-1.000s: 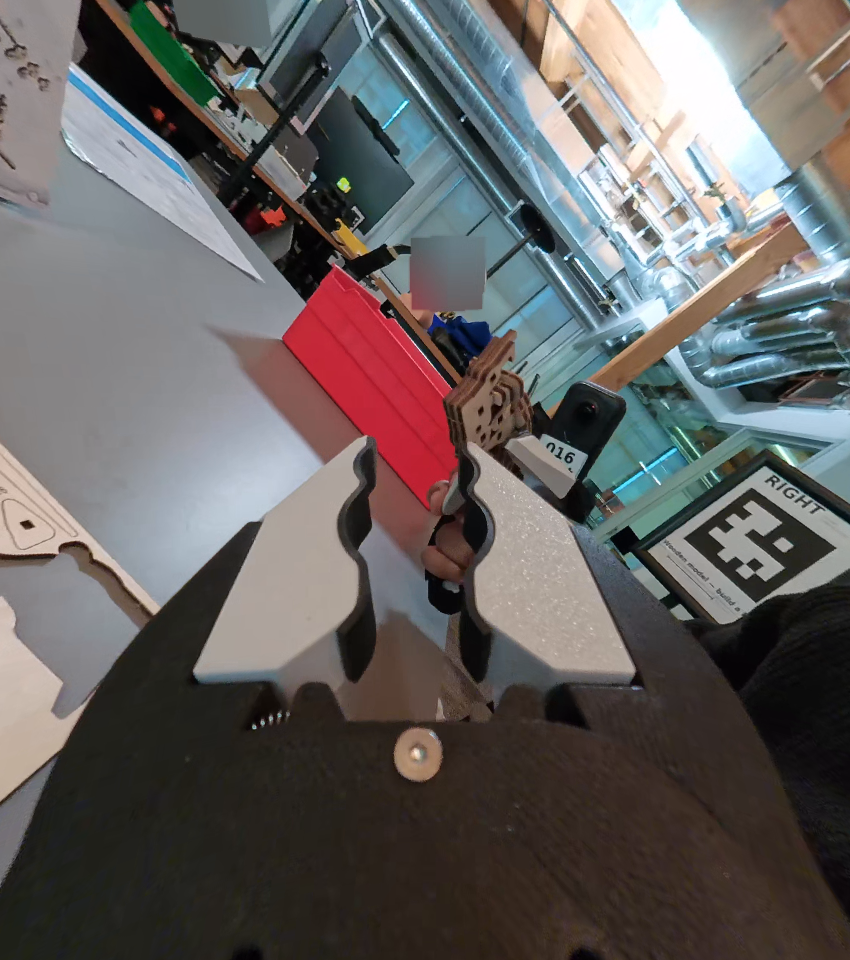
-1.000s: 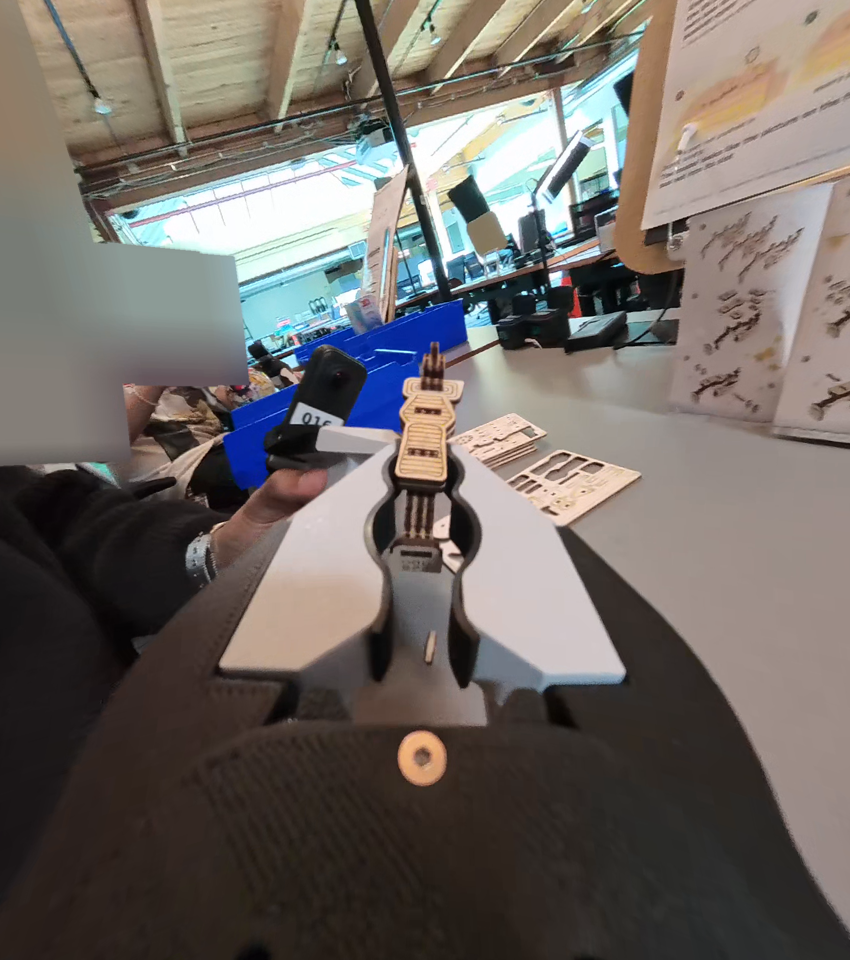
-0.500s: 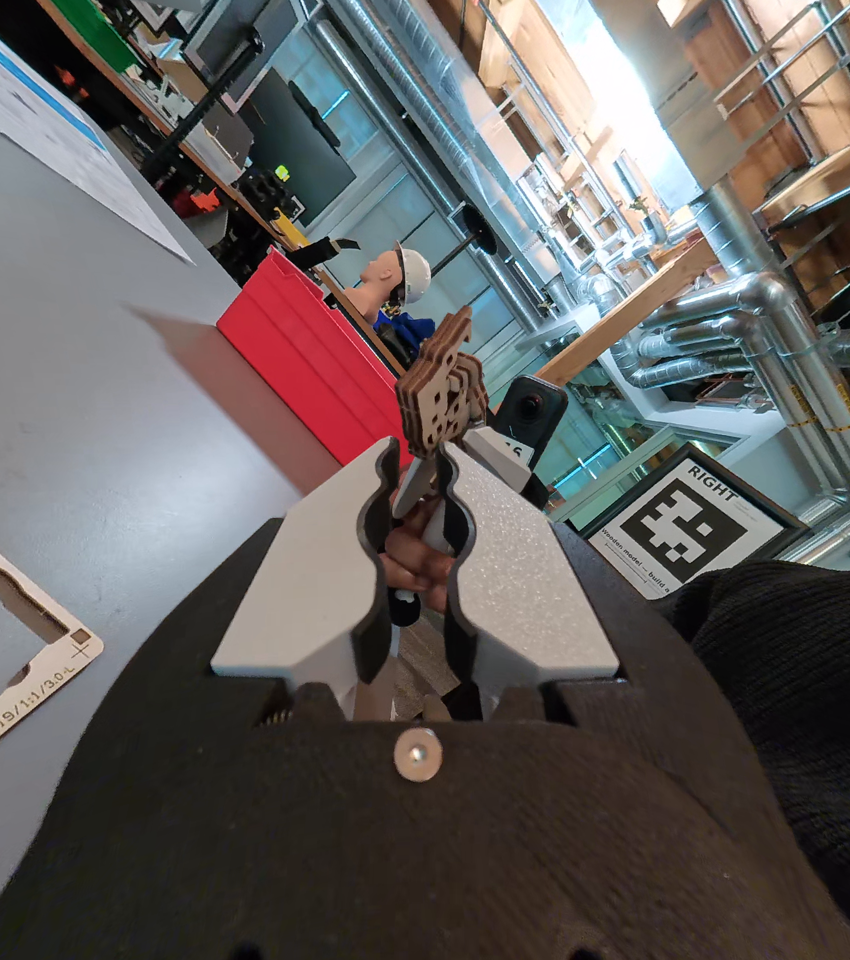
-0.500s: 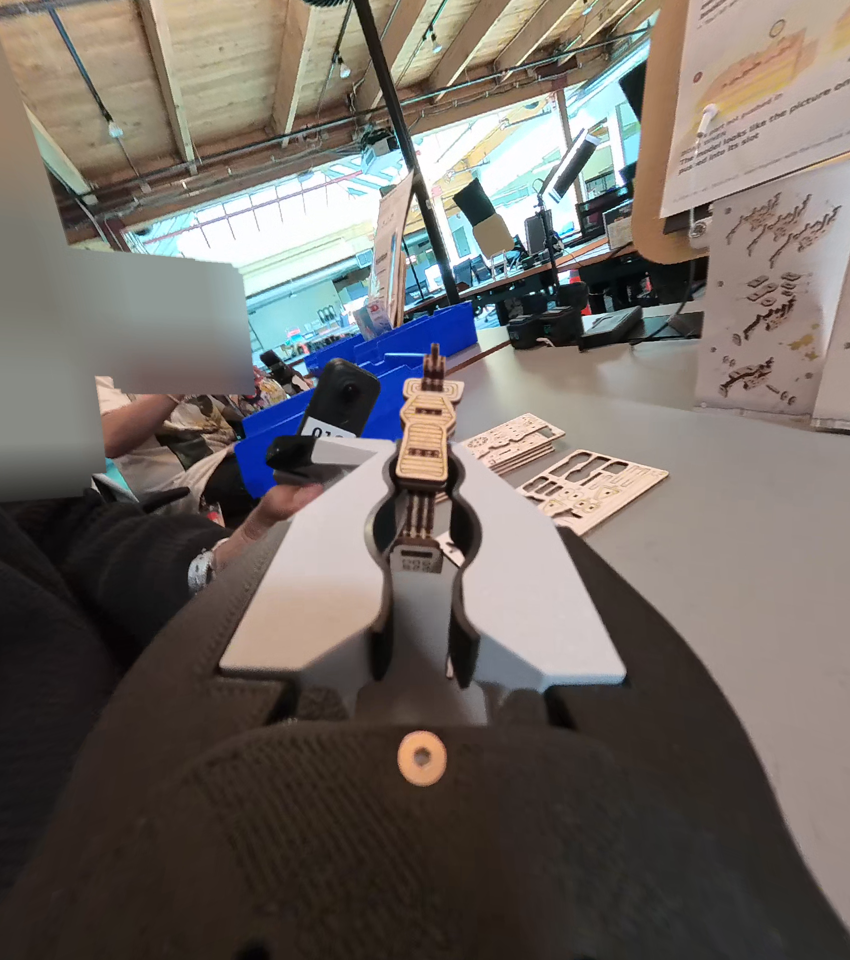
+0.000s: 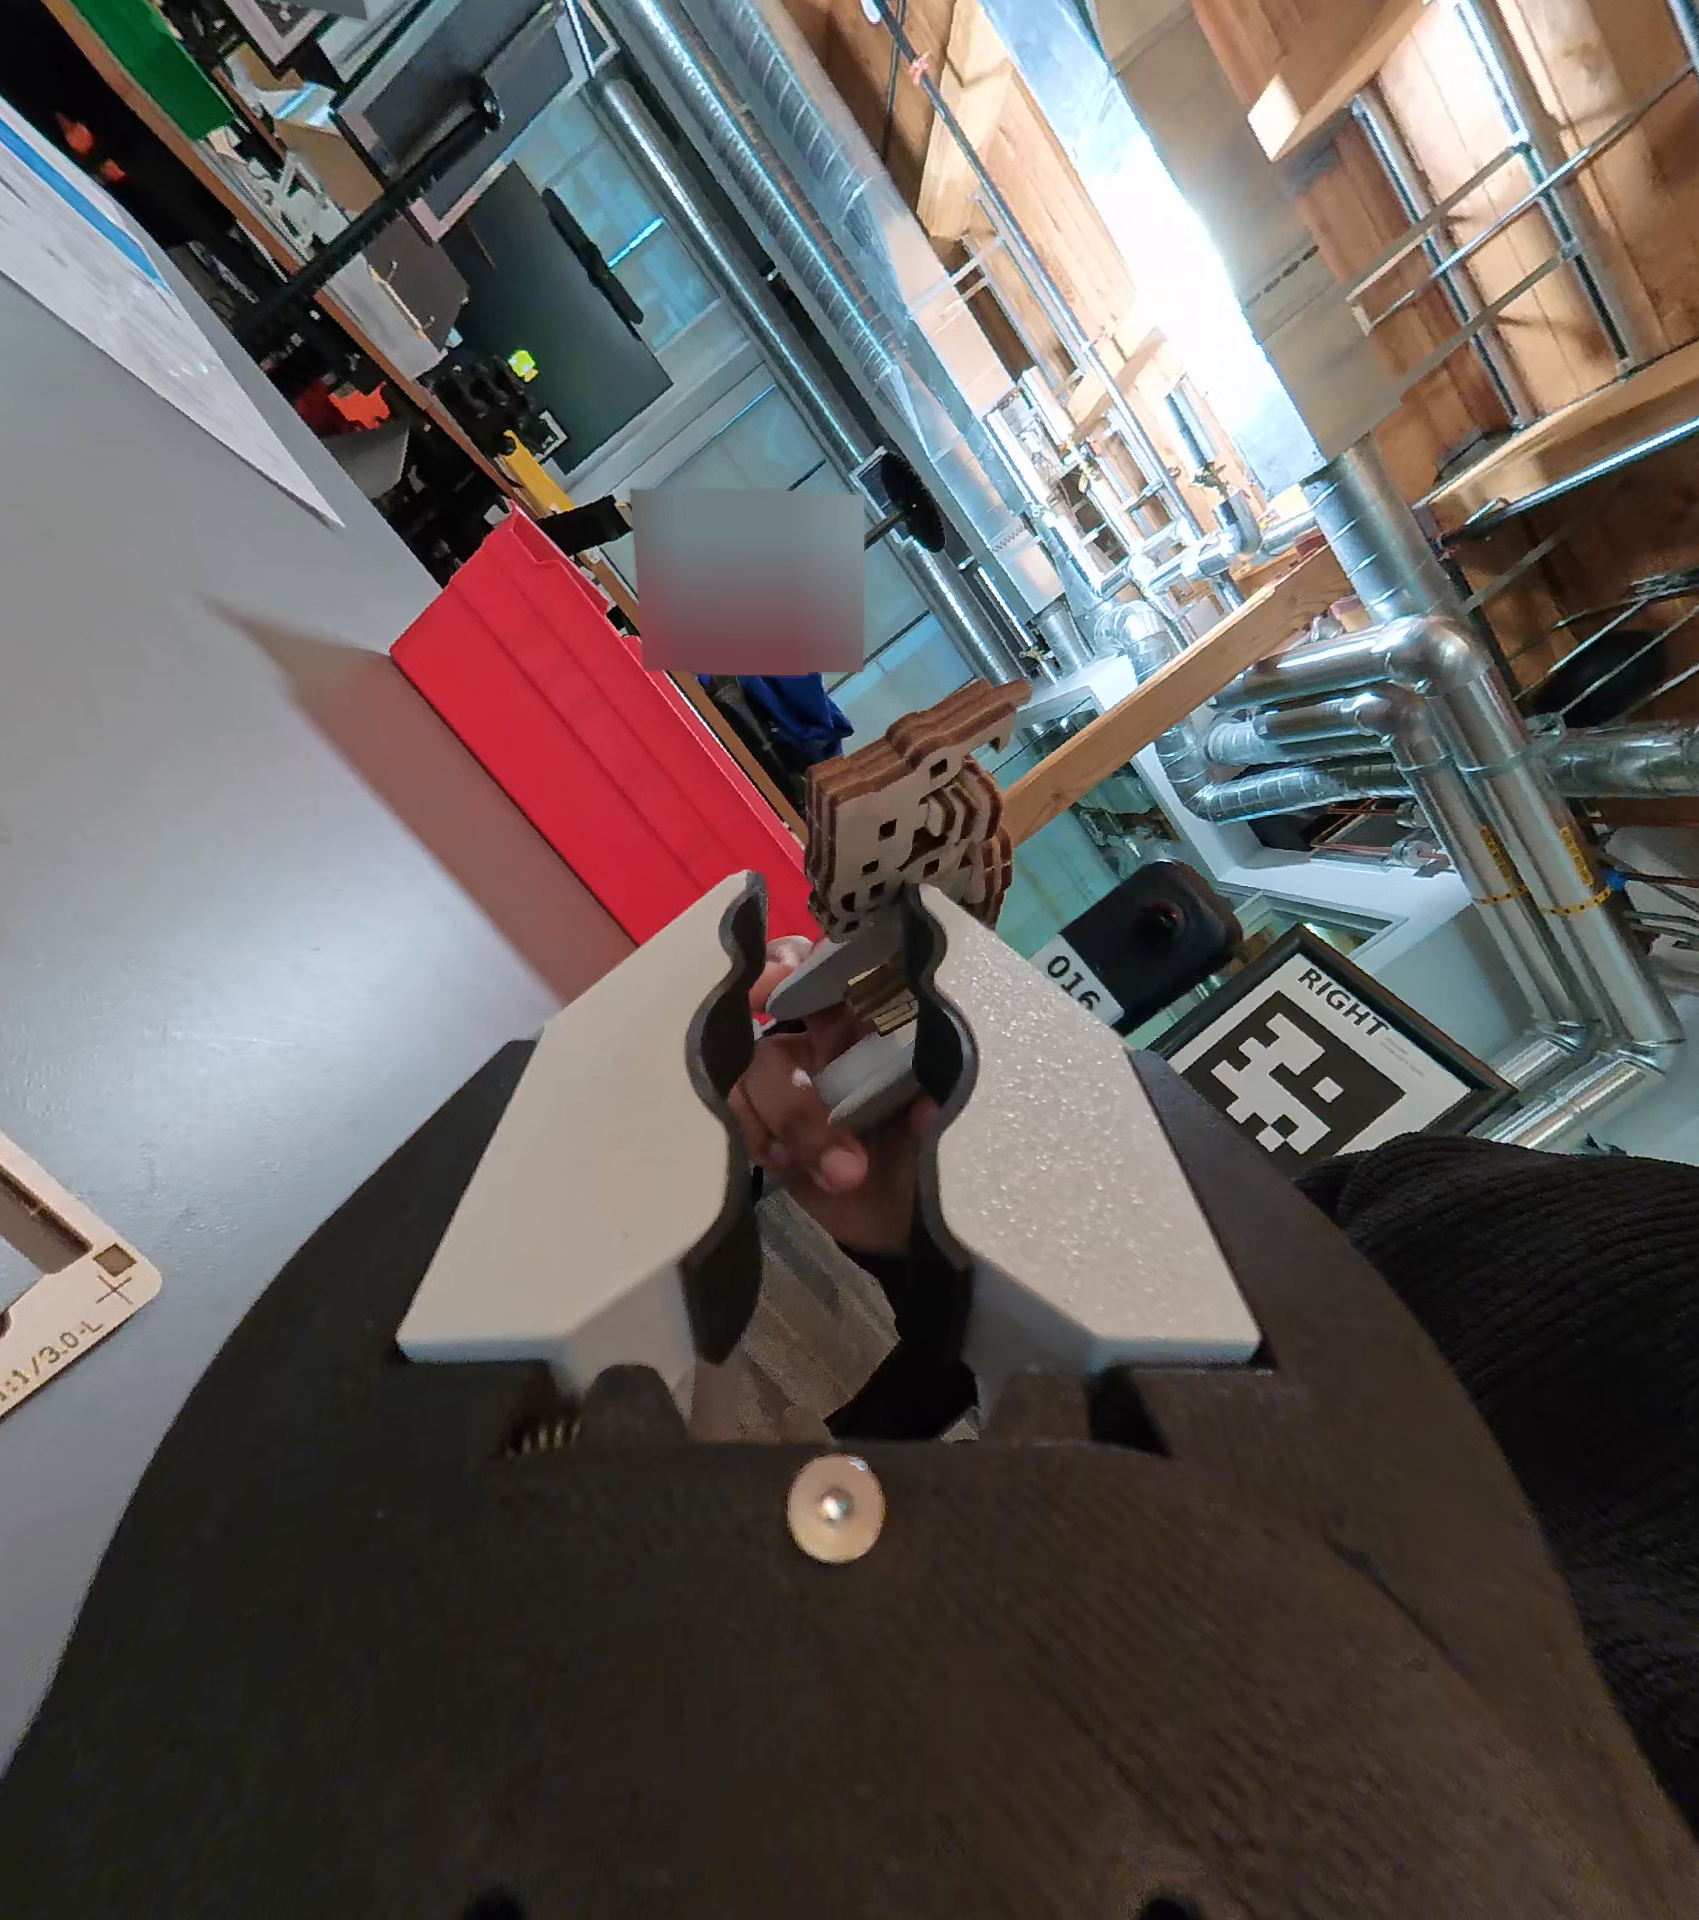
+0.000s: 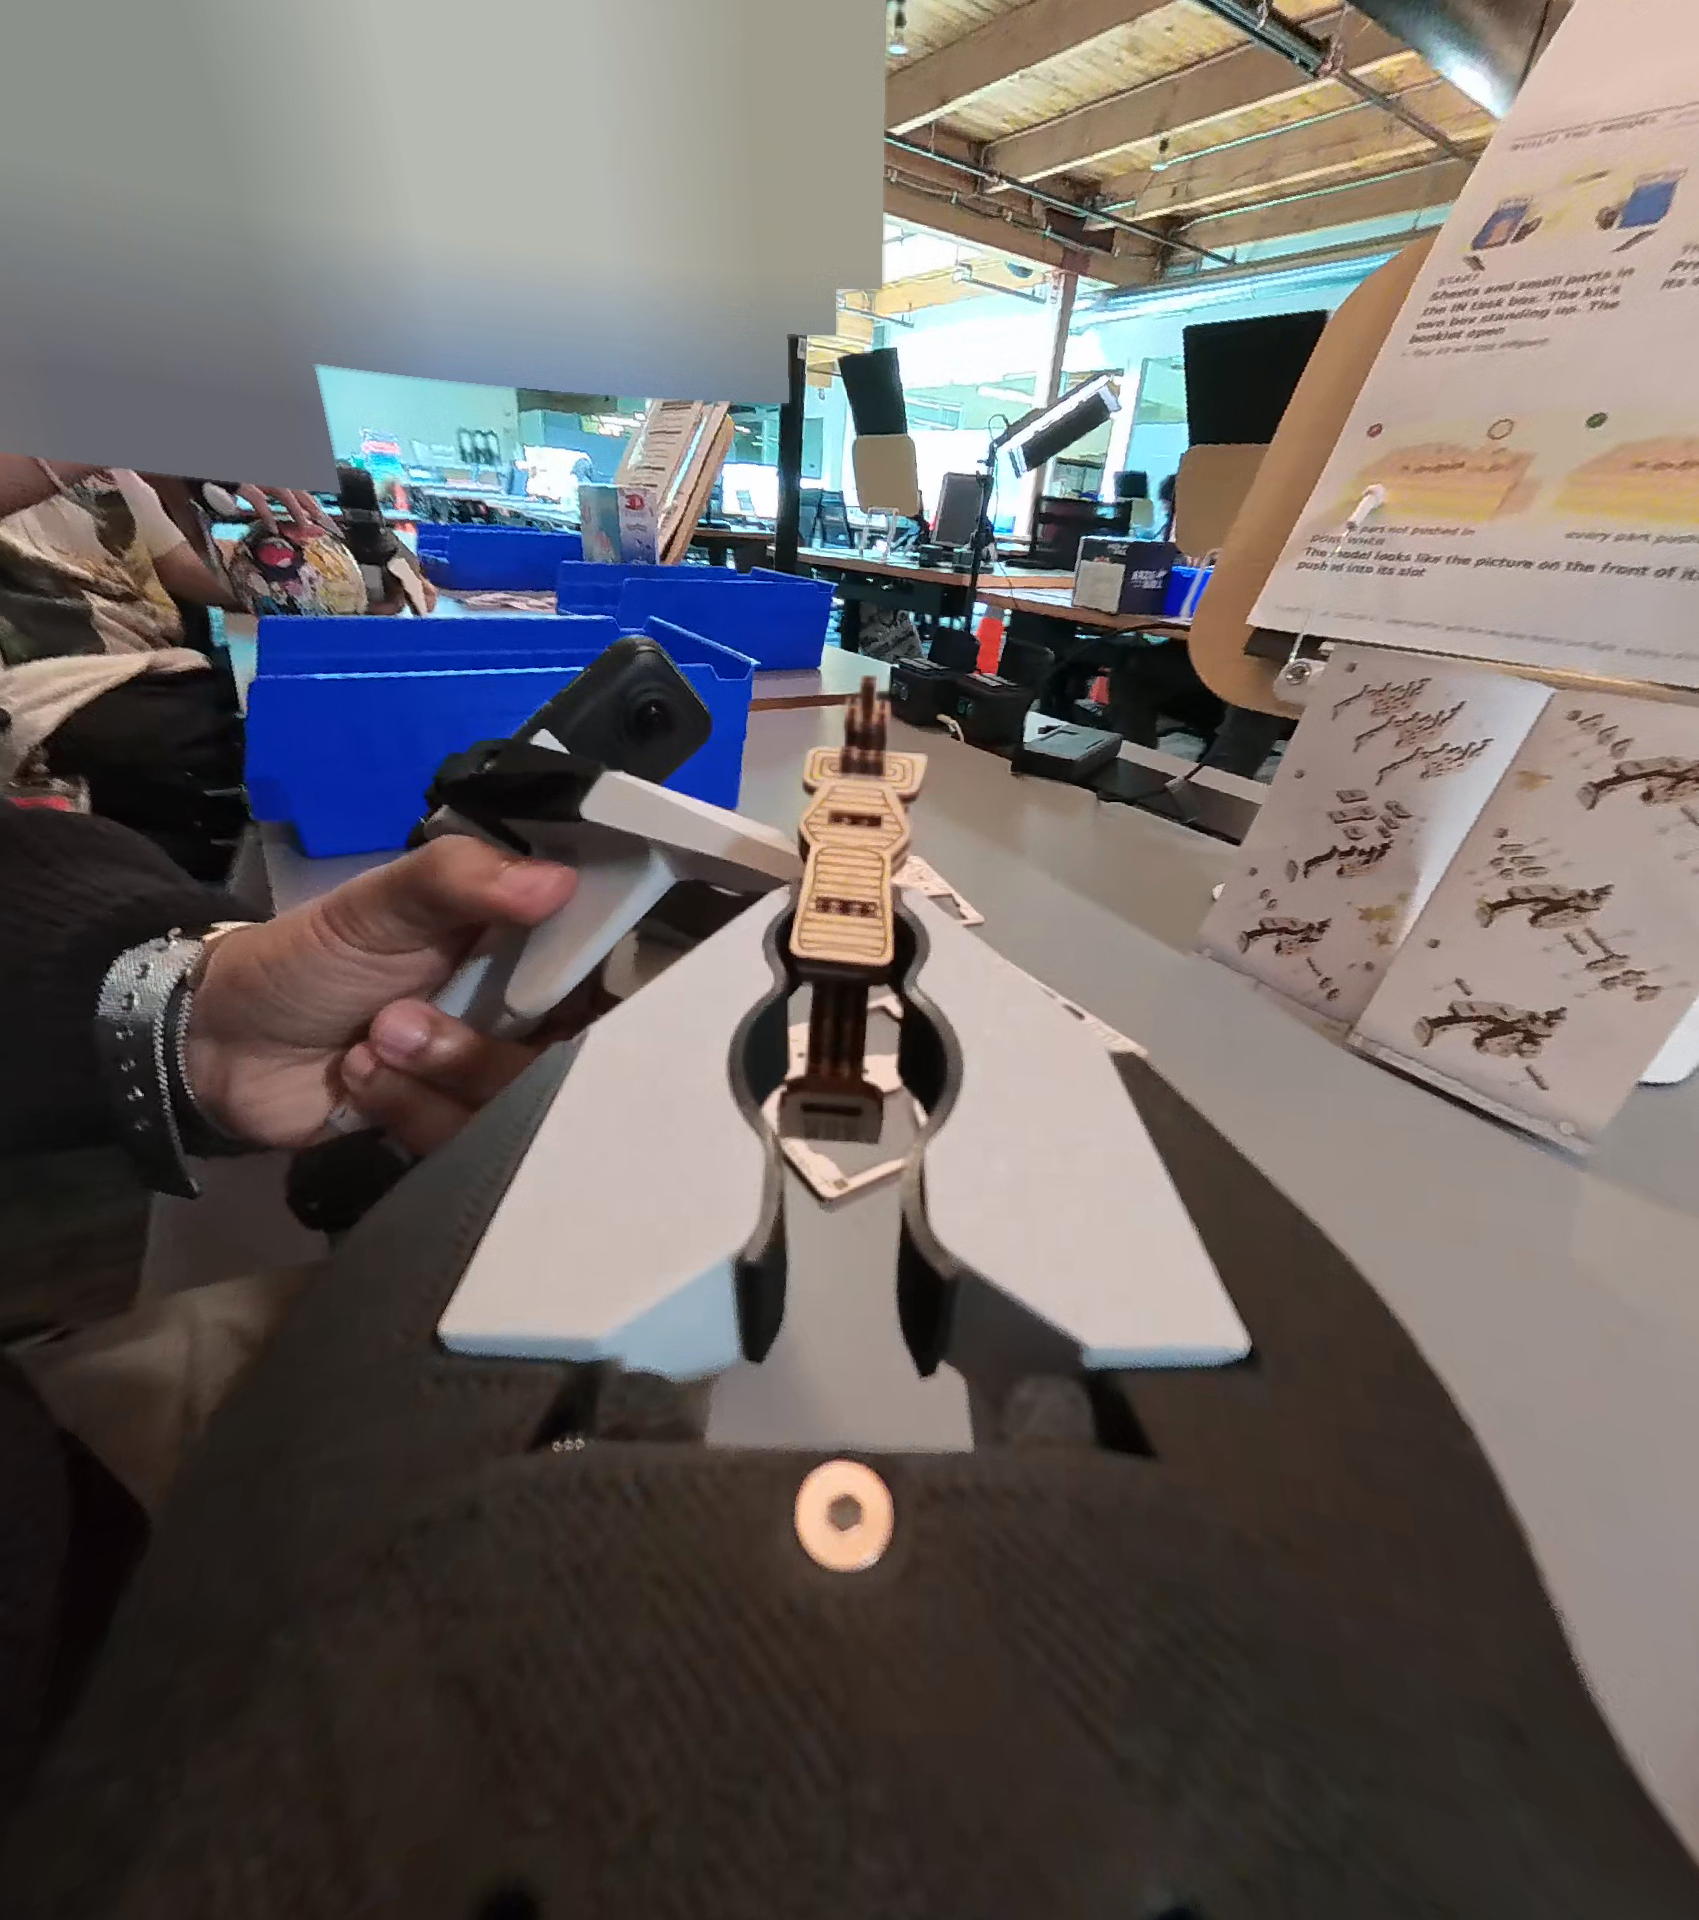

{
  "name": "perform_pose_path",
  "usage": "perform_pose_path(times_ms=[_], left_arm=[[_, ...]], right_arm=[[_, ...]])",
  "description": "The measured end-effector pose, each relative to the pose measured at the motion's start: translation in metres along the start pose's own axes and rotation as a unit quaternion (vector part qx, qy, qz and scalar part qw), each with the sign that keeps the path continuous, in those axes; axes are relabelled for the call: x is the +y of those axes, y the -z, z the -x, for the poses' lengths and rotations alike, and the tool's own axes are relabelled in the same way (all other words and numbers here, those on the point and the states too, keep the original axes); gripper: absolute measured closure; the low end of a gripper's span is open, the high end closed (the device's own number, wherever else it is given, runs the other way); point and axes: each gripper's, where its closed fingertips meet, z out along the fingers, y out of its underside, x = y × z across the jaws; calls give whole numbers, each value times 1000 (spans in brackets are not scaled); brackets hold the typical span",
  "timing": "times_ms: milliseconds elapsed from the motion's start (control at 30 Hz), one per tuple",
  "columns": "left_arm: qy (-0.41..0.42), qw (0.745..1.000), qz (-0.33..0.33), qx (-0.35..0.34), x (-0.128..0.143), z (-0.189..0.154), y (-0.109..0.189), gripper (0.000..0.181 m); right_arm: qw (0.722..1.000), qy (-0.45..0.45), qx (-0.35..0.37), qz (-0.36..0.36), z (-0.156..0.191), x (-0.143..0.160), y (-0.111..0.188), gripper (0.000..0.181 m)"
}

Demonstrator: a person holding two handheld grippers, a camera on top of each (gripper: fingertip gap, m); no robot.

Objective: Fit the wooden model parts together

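Layers of laser-cut plywood, already slotted into a partial wooden model (image 6: 843, 894), stand clamped edge-on between the fingers of the right gripper (image 6: 845, 940), held clear above the grey table (image 6: 1447, 1195). From the left wrist view the same model (image 5: 902, 821) appears just beyond the tips of the left gripper (image 5: 829, 909), whose fingers stand apart with nothing between them; a hand (image 5: 824, 1127) and the pale body of the right-hand tool show through the gap. A hand (image 6: 336, 997) wraps the left tool's handle close beside the right gripper's fingers.

Step in hand, by the look of it: the model is being presented for a regrip or a press-fit, with the free gripper lined up on its far end. No loose part is carried, so the next move likely calls for closing the left fingers squarely on the stacked layers without twisting them, or else fetching another piece from the punched-out sheet (image 5: 3, 1340) lying at the table's near edge.

Red bins (image 5: 575, 727), blue bins (image 6: 471, 717) and an open instruction booklet (image 6: 1510, 894) ring the bench.
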Motion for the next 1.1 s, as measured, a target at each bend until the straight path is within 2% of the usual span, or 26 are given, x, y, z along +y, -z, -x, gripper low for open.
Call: perform_pose_path(times_ms=[367,600,767,833,933,1000,1100], left_arm=[[-13,1000,-10,6,-5,-5,1,172],[-19,1000,-1,17,-3,-10,-3,173],[-62,996,31,-54,5,9,-13,148],[-141,981,34,-133,-1,24,-12,137],[-309,926,43,-212,-12,27,-17,116],[-400,883,68,-238,-7,23,-24,101],[-486,836,82,-239,6,13,-35,100]], right_arm=[[981,-182,-53,-29,-6,-1,1,168],[946,-300,-102,-67,-8,-8,6,168],[921,-365,-69,-114,-34,-13,22,169],[925,-364,-32,-106,-44,-6,29,169],[926,-366,17,-91,-54,3,39,168],[922,-375,42,-91,-58,6,47,168],[919,-379,66,-86,-58,9,53,168]])
